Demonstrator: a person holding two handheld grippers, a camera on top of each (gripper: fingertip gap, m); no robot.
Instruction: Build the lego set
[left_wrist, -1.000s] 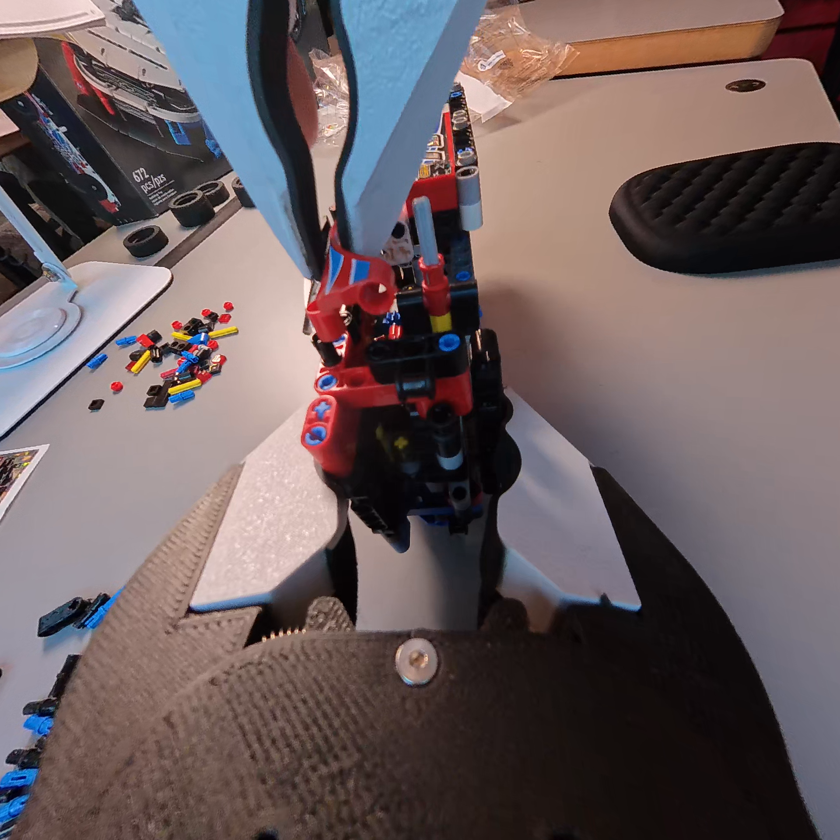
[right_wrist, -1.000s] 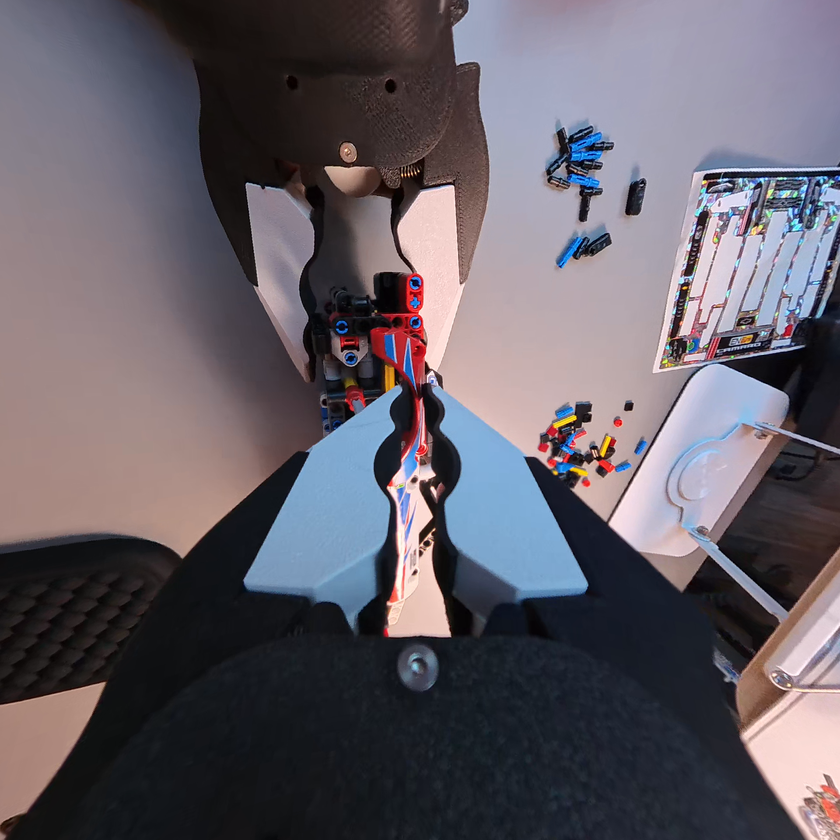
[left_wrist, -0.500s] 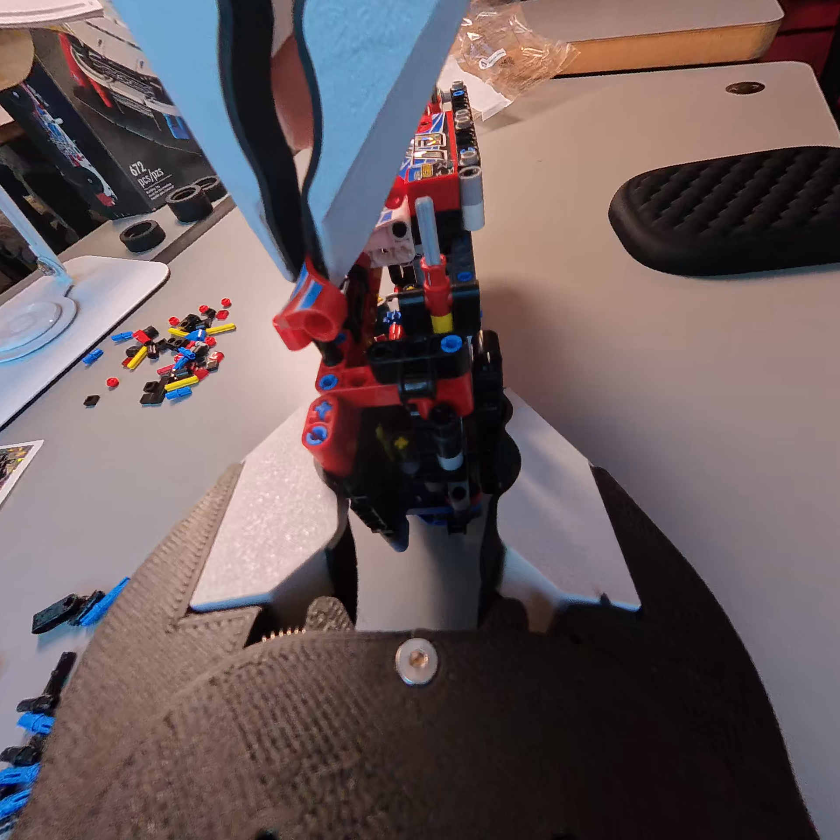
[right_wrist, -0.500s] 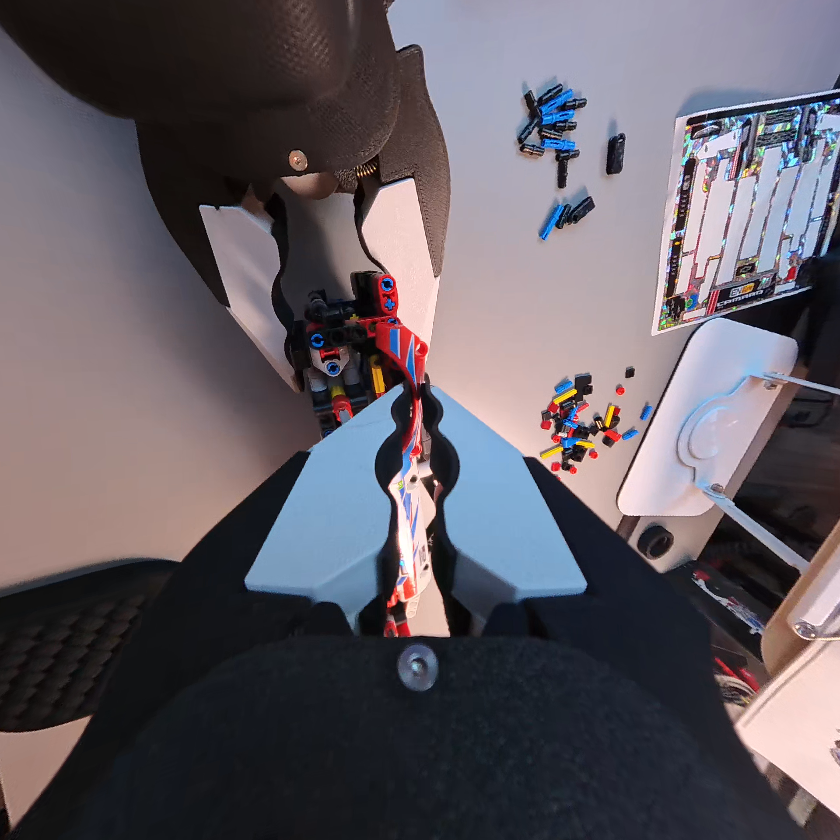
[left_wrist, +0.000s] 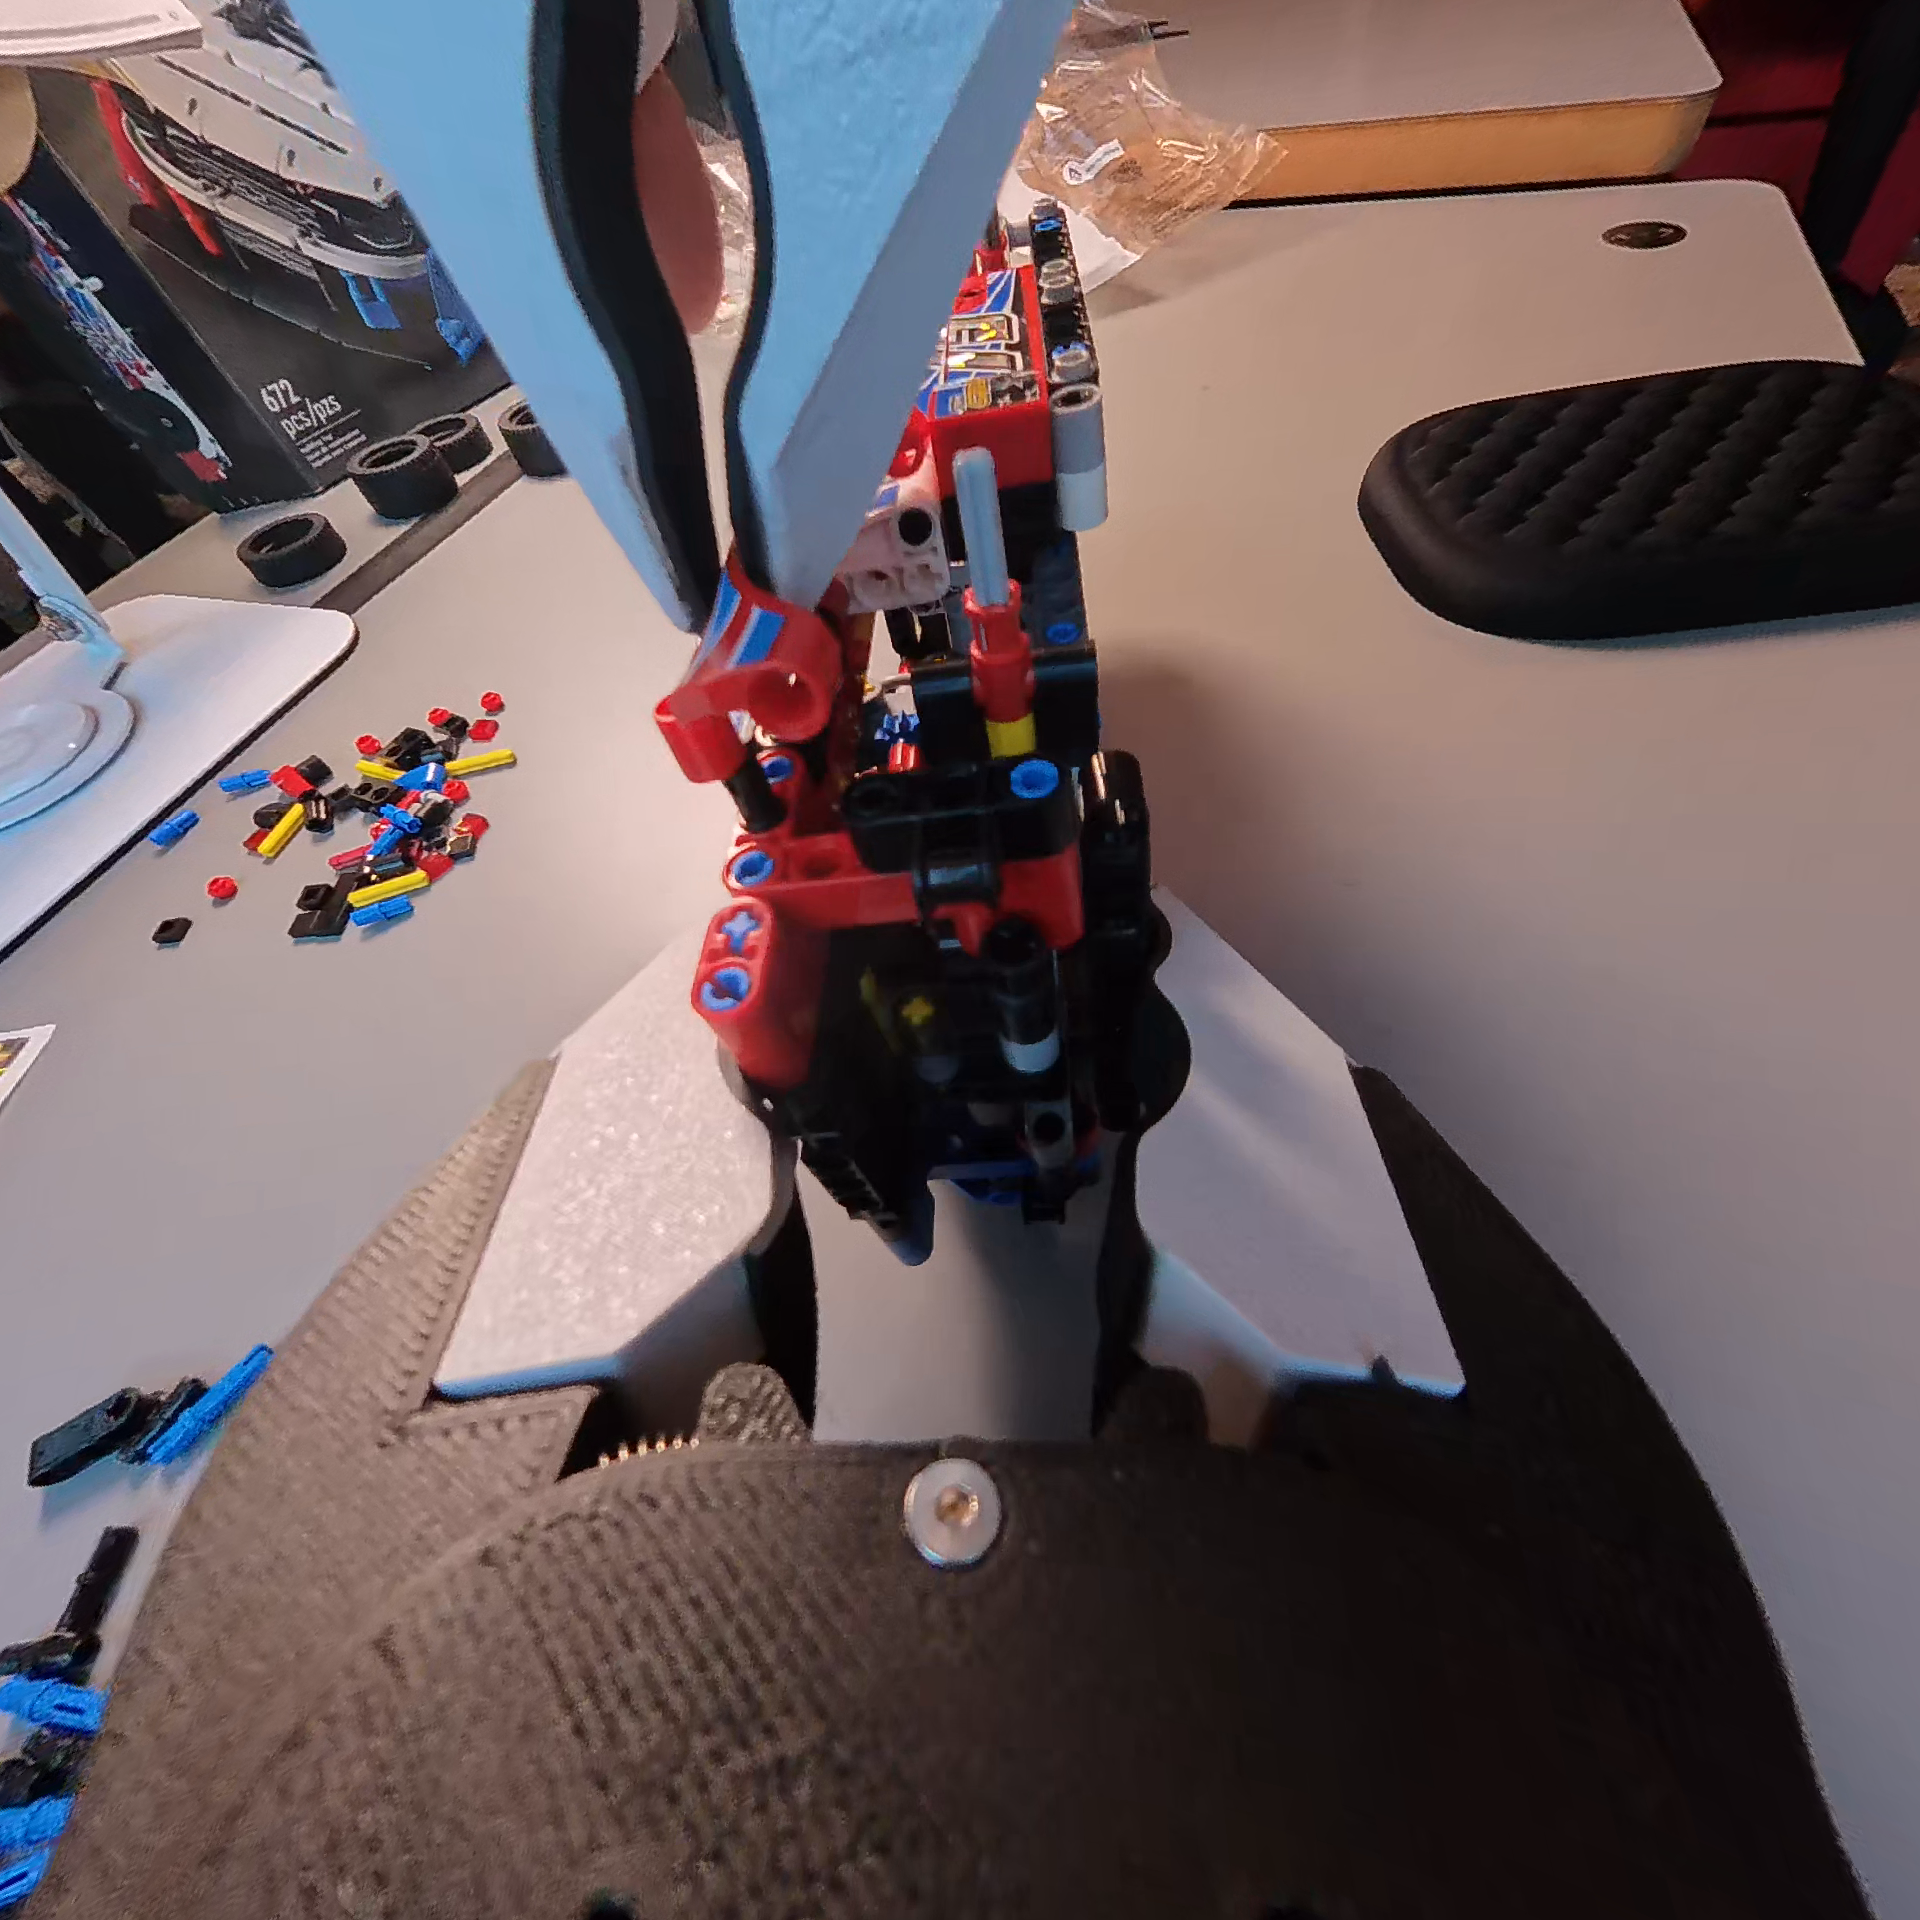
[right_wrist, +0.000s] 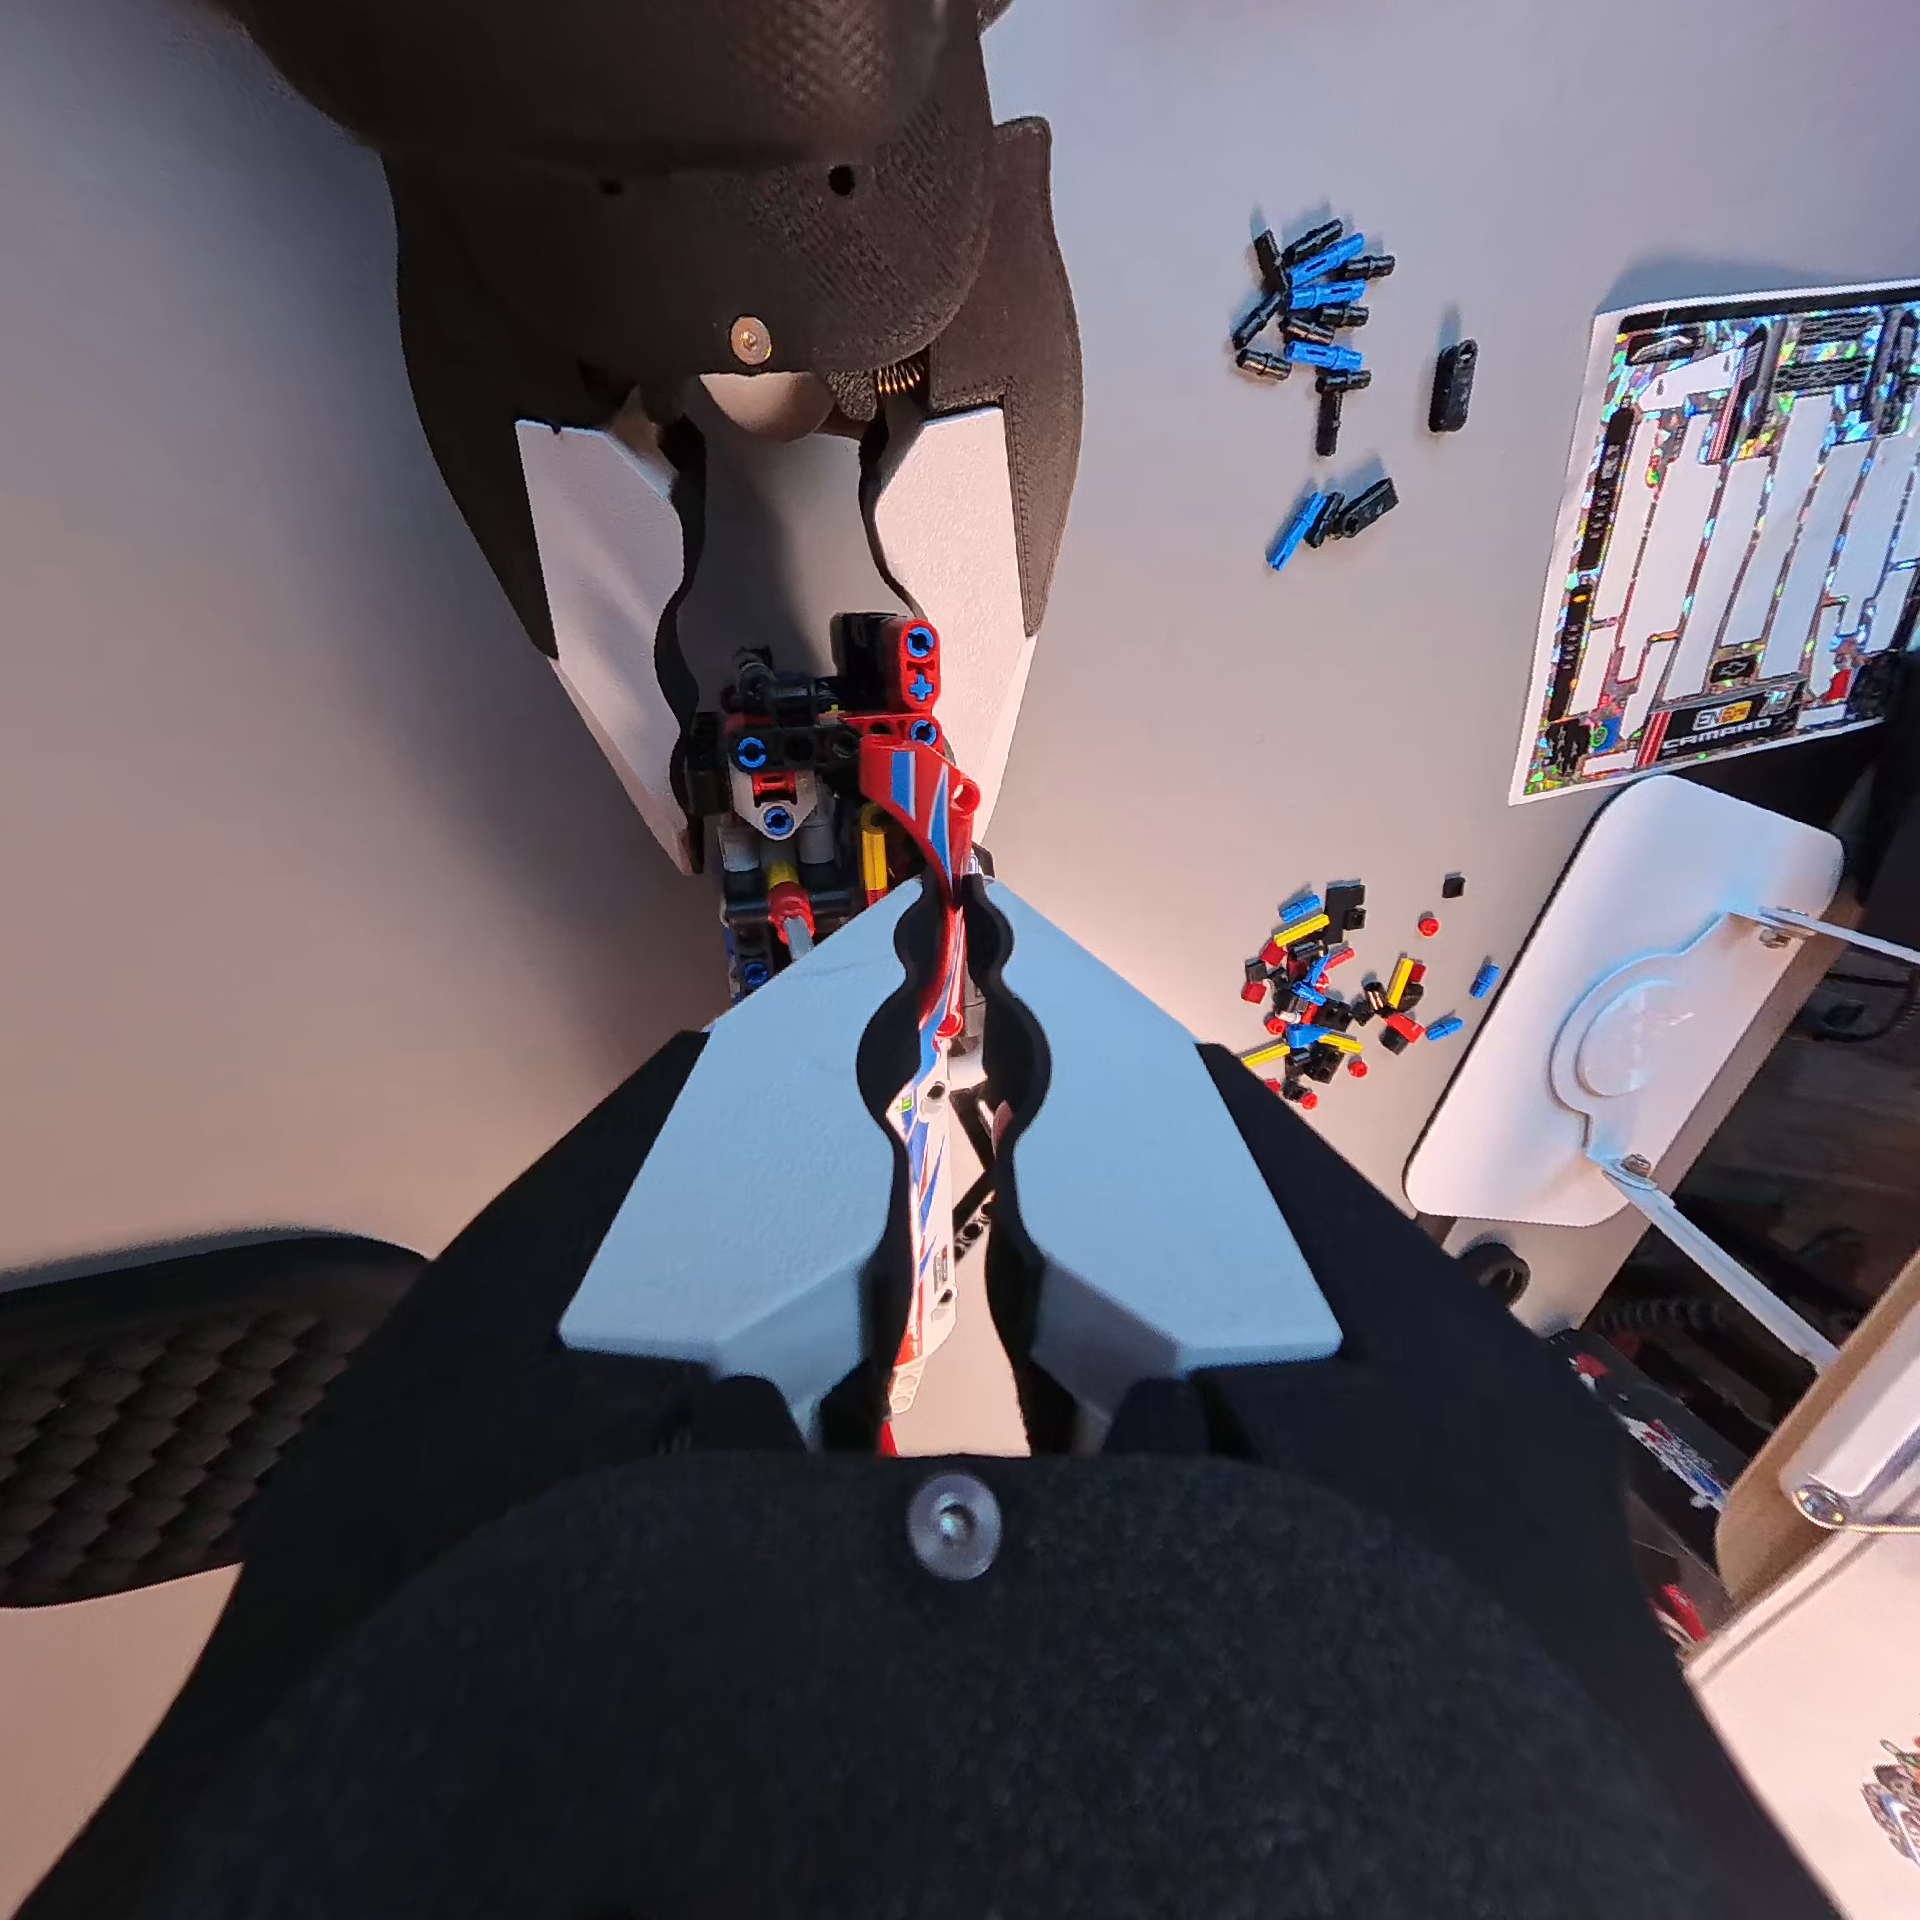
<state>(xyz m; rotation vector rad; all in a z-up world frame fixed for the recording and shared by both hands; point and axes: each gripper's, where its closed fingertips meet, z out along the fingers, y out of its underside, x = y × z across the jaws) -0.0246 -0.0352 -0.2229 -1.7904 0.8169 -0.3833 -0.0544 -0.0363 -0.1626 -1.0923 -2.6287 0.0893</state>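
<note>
Right now the left gripper (left_wrist: 961, 1143) pinches the base of the lego model (left_wrist: 935, 883) above the tabletop (left_wrist: 1455, 831), while the right gripper (right_wrist: 951, 904) has its fingers (right_wrist: 769, 1164) pressed onto the red striped panel (right_wrist: 930, 821) at the model's side; farther off lie loose pieces (left_wrist: 364, 821).

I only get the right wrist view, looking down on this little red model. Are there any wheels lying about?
Observer: Yes, black tyres sit loose on the table beside the set's box.
Operator: Any packaging?
Observer: Crumpled clear bags lie beyond the model.
Operator: What's hidden under the right tool?
Observer: More model: a stickered red section edged by a black beam, beyond the curved panel that tool grips.
</note>
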